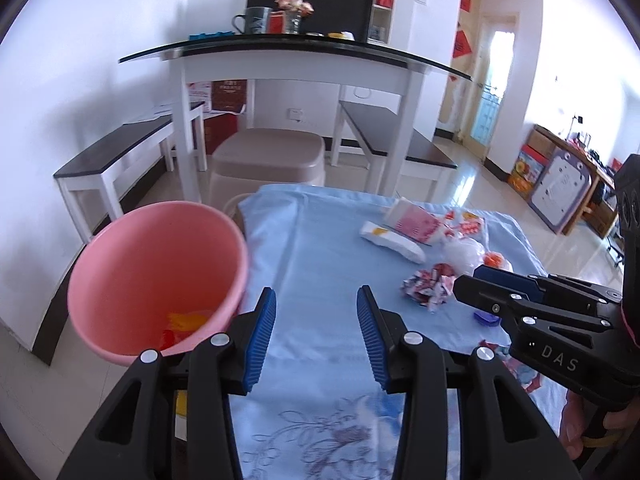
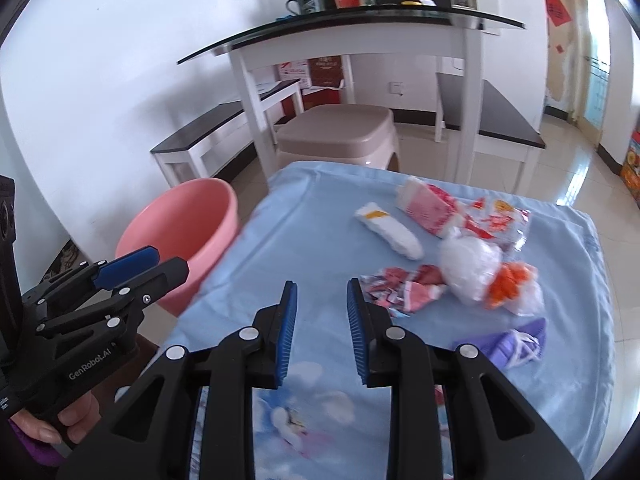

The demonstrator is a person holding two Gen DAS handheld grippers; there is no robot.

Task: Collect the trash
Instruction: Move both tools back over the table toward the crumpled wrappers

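Left wrist view
- left gripper (image 1: 316,332): fingers apart, nothing between them, over the blue cloth (image 1: 316,248) on the table
- pink basin (image 1: 156,276): just off the cloth's left edge, tilted toward camera; yellow and red scraps (image 1: 186,324) lie in its bottom
- trash: heap on the cloth's far right part, well apart from the basin; white wrapper (image 1: 394,242), pink-white pack (image 1: 414,222), crumpled red-white wrapper (image 1: 428,290), clear bag (image 1: 464,254)
- right gripper (image 1: 476,284): comes in from the right, tips just beside the crumpled wrapper; gap between fingers cannot be told from here
- beige stool (image 1: 270,158): beyond the cloth's far edge

Right wrist view
- right gripper (image 2: 320,320): fingers apart with a narrow gap, empty, over the cloth (image 2: 304,224)
- crumpled wrapper (image 2: 400,286): just right of the right finger tip, not between the fingers
- other trash: clear bag (image 2: 470,266), orange-filled bag (image 2: 512,282), purple piece (image 2: 508,346), all on the cloth's right side
- basin (image 2: 184,232): off the cloth's left edge
- left gripper (image 2: 156,264): lower left, tips in front of the basin's wall; person's hand (image 2: 68,420) on its handle
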